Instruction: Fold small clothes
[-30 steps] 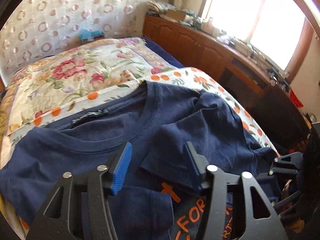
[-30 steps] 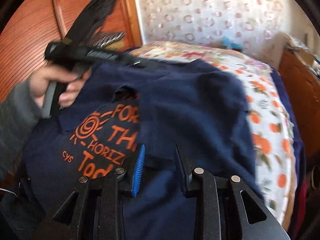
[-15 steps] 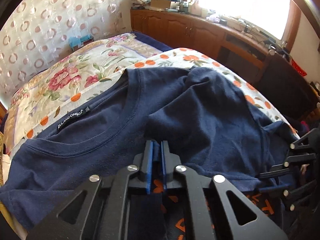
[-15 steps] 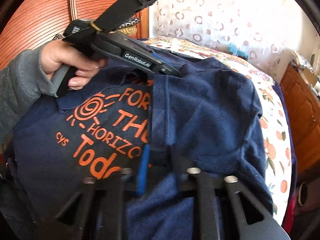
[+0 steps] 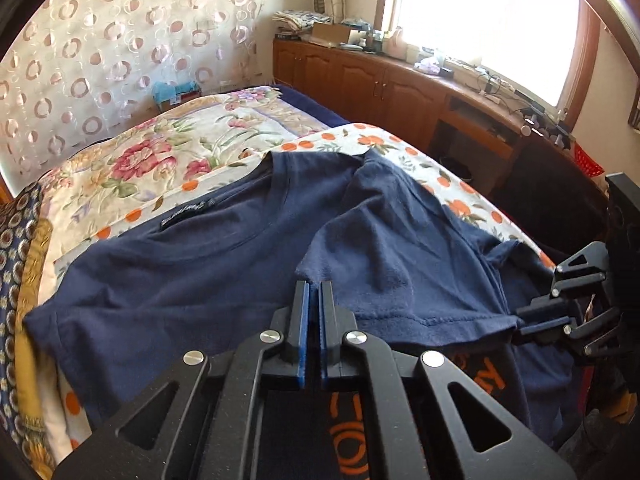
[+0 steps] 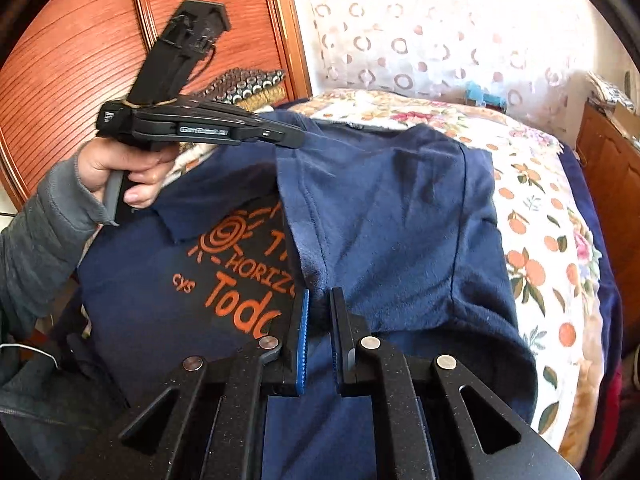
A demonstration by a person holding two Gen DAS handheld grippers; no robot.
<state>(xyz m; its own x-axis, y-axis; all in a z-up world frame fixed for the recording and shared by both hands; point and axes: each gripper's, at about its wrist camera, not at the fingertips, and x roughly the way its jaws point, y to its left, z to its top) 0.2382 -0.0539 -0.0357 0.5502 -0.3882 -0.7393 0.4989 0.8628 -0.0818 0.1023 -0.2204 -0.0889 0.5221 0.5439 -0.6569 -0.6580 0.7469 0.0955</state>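
- Both tongs are clamped on one navy T-shirt (image 6: 400, 216) spread across a bed (image 5: 168, 160) under a floral cover.
- Left tongs (image 5: 314, 286), jaws closed to a sliver, pinch the near corner of a folded-over flap of the T-shirt; the cloth sits between the blue pads (image 5: 305, 320).
- Right tongs (image 6: 319, 294) grip the flap's lower edge, a bunch of navy fabric pressed between the narrow jaws.
- Seen from the right wrist camera, the left tongs (image 6: 294, 140) bite the flap's upper corner, lifted clear of the T-shirt's front, with a person's hand (image 6: 128, 172) in a grey sleeve (image 6: 48, 216) around the handle.
- Seen from the left wrist camera, the right tongs (image 5: 520, 320) hold the flap's hem at the T-shirt's right edge.
- Between the two grips the flap's edge runs taut, doubled over the T-shirt's body.
- An orange sun print with lettering (image 6: 240, 264) shows on the T-shirt's front, partly covered by the flap.
- T-shirt collar and neck label (image 5: 188, 212) point towards the far side of the bed.
- Beyond the T-shirt, wooden cabinets (image 5: 360, 80) stand under a bright window (image 5: 488, 20); a curtain with ring patterns (image 5: 100, 60) hangs behind the bed.
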